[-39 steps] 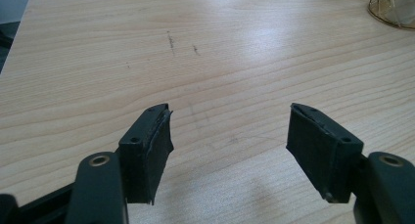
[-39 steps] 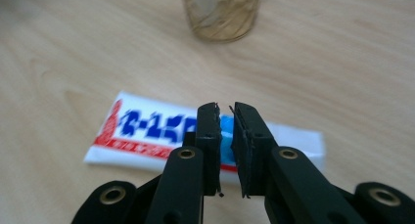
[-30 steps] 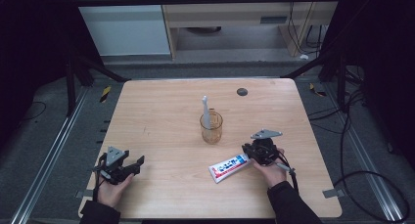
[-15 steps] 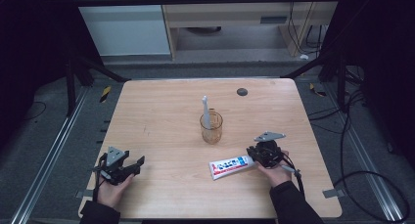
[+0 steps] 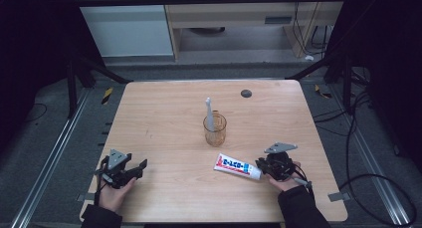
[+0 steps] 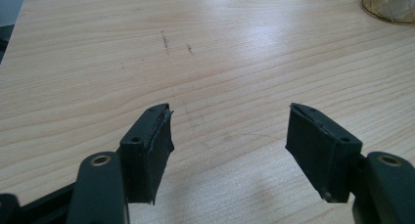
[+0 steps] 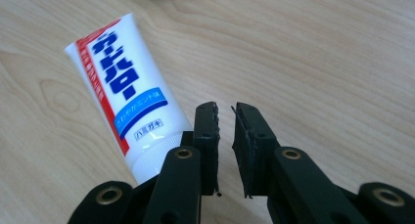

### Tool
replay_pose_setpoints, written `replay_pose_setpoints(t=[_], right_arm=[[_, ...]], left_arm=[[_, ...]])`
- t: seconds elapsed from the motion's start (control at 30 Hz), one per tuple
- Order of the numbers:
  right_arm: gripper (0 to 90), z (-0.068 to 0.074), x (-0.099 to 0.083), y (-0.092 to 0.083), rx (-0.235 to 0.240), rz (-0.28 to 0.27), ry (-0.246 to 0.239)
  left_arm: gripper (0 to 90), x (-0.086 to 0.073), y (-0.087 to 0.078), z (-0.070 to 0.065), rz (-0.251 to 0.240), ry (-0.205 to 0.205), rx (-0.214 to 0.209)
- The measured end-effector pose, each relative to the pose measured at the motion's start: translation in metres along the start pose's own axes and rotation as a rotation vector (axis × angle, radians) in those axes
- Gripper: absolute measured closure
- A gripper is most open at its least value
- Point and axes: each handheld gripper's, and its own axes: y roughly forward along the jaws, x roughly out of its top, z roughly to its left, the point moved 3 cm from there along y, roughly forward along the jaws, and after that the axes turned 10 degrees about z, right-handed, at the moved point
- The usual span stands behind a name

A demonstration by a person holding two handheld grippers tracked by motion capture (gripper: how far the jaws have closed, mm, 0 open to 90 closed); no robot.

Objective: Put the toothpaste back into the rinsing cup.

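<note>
Resting beside the toothpaste tube (image 7: pixel 122 92), right gripper (image 7: pixel 225 111) fingers nearly closed, empty; left gripper (image 6: pixel 227 131) fingers spread wide, empty.

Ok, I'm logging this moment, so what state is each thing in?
toothpaste tube: lying flat on the table, cap end beside the right gripper, not gripped.
cup: upright, toothbrush inside.
toothbrush: standing in the cup.
right gripper: shut, nothing between its fingers.
left gripper: open, empty.

Glossy plastic toothpaste tube (image 7: pixel 122 92) – matt wooden table (image 5: pixel 164 118)
</note>
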Motion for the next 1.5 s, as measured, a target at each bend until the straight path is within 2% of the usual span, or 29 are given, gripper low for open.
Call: replay_pose_setpoints(t=[0.47,0.83,1.03,1.23,1.5], right_arm=[[79.2,0.013,-0.015,-0.007,0.027,0.024,-0.027],[77.4,0.021,-0.017,-0.007,0.037,0.043,-0.038],[70.8,0.016,-0.011,-0.014,0.027,-0.003,-0.018],[61.3,0.016,-0.002,-0.018,0.007,-0.027,-0.024],[55.3,0.021,0.012,-0.017,0.015,-0.013,-0.03]], left_arm=[[32.2,0.0,0.0,0.0,0.0,-0.001,-0.002],[32.0,0.0,0.0,0.0,-0.001,-0.003,-0.005],[31.8,0.0,0.0,0.0,0.001,-0.004,-0.005],[31.8,0.0,0.001,0.001,0.003,0.002,-0.005],[31.8,0.0,0.001,0.0,0.006,0.003,-0.005]])
